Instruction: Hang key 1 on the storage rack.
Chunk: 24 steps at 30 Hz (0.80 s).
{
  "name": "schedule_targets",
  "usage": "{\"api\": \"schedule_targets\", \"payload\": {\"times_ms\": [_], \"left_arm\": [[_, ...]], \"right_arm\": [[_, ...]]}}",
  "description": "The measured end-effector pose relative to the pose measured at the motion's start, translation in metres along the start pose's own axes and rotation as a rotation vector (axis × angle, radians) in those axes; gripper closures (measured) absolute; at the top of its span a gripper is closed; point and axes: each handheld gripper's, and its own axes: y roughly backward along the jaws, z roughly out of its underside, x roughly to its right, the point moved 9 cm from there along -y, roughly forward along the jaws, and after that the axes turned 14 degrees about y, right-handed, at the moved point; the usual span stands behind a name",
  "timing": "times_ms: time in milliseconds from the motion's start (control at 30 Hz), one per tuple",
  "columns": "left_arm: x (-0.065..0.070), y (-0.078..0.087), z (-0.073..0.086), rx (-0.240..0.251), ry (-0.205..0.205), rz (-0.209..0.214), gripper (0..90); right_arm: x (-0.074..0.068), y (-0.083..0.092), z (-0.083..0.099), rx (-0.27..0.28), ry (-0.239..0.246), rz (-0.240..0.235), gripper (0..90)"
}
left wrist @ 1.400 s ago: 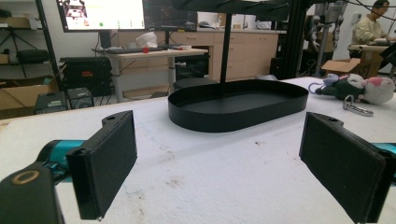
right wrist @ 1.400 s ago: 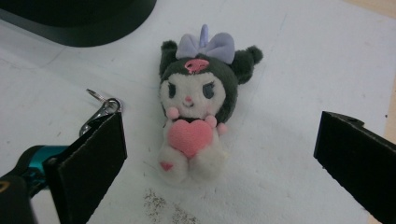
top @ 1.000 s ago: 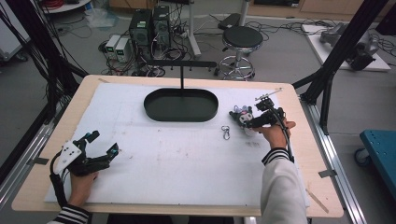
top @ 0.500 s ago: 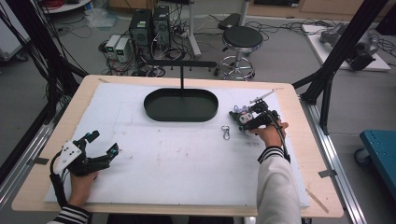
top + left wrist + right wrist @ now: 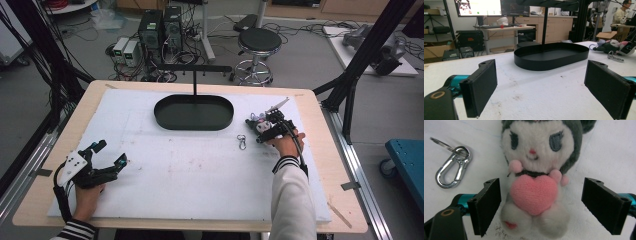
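Plush doll (image 5: 535, 182) lies flat on the bench (image 5: 200, 175) between my right tongs (image 5: 541, 205), whose jaws have just been closing but don't press it yet. Nothing is lifted. My left tongs (image 5: 541, 85) rest open, empty.

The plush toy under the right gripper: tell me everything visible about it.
The small white plush toy with a dark grey hood lies face up on the white foam mat. It has grey stitched eyes, a tiny pink nose, small pink hands, and hugs a pink fabric heart against its belly; one foot shows a red patch. It looks soft and fuzzy. The right gripper has just been closing its black jaws on either side of the body, with gaps left on both sides. A silver carabiner clip lies apart from it.
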Motion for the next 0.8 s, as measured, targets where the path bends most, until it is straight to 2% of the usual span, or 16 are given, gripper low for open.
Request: {"api": "schedule_targets", "payload": {"times_ms": [100, 167, 200, 267, 333, 533, 800], "left_arm": [[0.0000, 0.0000, 0.0000, 0.000, 0.000, 0.000, 11.6], [0.0000, -0.0001, 0.0000, 0.000, -0.001, -0.001, 11.6], [0.0000, -0.0001, 0.0000, 0.000, -0.001, -0.001, 11.6], [0.0000, -0.0001, 0.0000, 0.000, -0.001, -0.001, 11.6], [0.0001, -0.0001, 0.0000, 0.000, 0.000, -0.001, 11.6], [0.0002, -0.0003, -0.0001, 0.002, 0.000, -0.001, 11.6], [0.0006, -0.0003, 0.0001, 0.001, 0.002, 0.001, 11.6]], "right_arm": [[0.0005, -0.0015, 0.0015, -0.015, -0.007, 0.000, 19.3], [-0.0007, -0.0045, 0.0019, -0.028, 0.004, -0.010, 29.6], [-0.0007, -0.0045, 0.0019, -0.028, 0.004, -0.010, 29.6], [-0.0029, -0.0061, 0.0014, -0.042, 0.020, -0.016, 40.6], [-0.0027, -0.0055, -0.0010, -0.040, 0.039, 0.002, 49.2], [-0.0011, -0.0026, -0.0012, -0.017, -0.003, -0.013, 54.2], [-0.0013, 0.0023, -0.0048, 0.015, 0.019, -0.002, 54.8]]}}
